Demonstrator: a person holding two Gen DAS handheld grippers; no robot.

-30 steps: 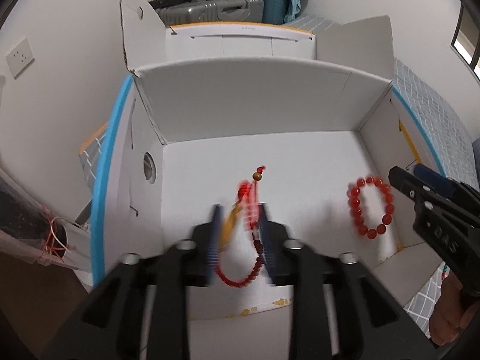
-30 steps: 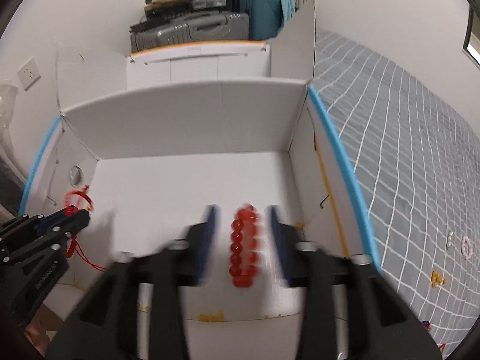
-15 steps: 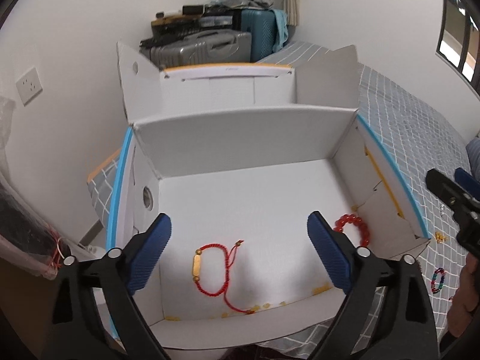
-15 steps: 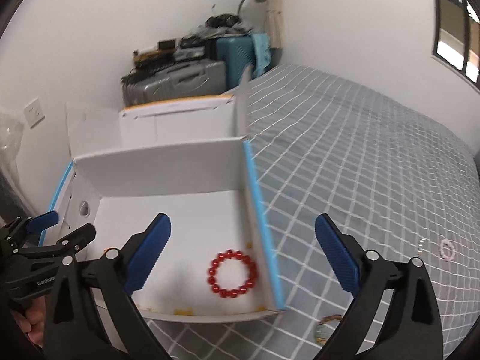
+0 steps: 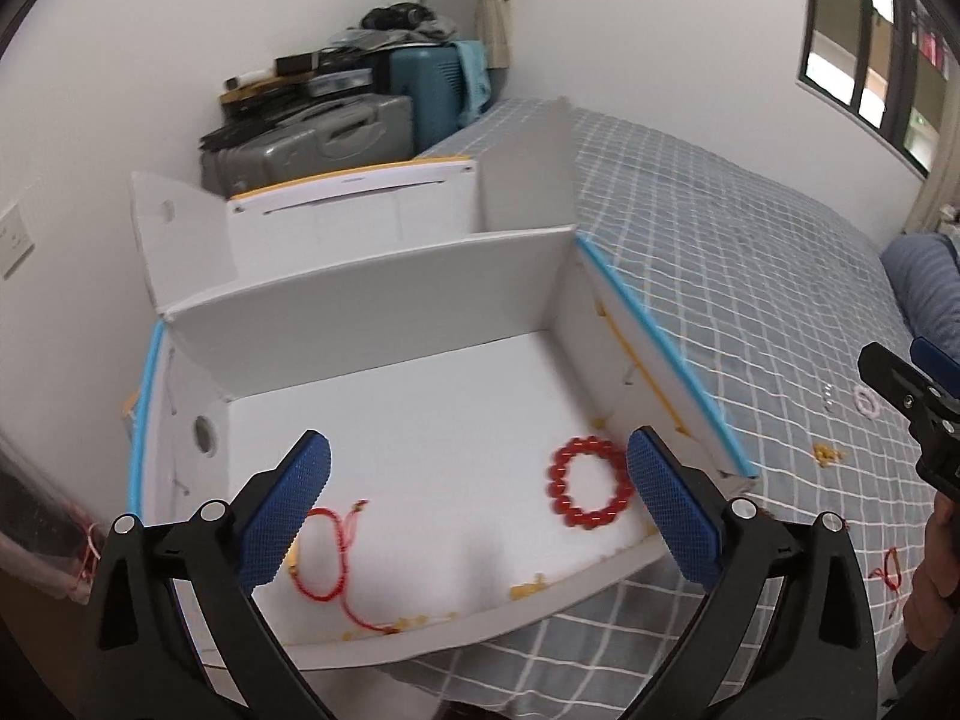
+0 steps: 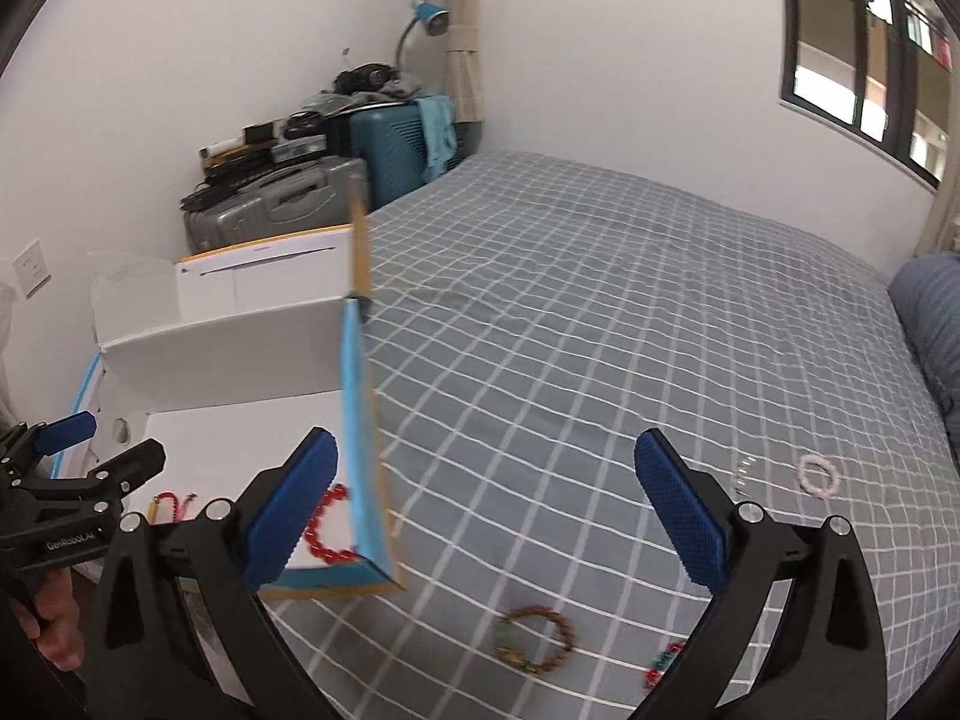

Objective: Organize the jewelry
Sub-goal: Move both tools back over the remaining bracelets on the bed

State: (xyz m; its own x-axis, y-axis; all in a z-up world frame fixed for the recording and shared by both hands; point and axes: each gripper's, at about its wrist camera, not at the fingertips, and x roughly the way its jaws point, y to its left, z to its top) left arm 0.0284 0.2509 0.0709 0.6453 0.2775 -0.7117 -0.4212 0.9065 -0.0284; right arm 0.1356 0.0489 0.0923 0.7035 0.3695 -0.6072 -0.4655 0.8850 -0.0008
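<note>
An open white cardboard box [image 5: 384,294] with blue-edged flaps sits on the bed. Inside lie a red string bracelet [image 5: 336,558] at the left and a red bead bracelet [image 5: 591,492] at the right. My left gripper [image 5: 474,504] is open and empty above the box's near side. My right gripper [image 6: 486,510] is open and empty over the bed, right of the box [image 6: 240,342]. On the bed lie a brown bead bracelet [image 6: 534,639], a red and green bracelet [image 6: 663,663] and a pink bracelet [image 6: 817,476].
The bed has a grey checked cover [image 6: 600,330]. Suitcases [image 6: 282,204] with clutter on top stand by the wall behind the box. A second white box [image 5: 354,204] stands behind the first. A small red string piece [image 5: 891,567] and yellow bits [image 5: 825,452] lie on the bed.
Both grippers opened and let go: the string bracelet and the bead bracelet now lie in the box. Both grippers pulled back and up; the right one swung right over the bed.
</note>
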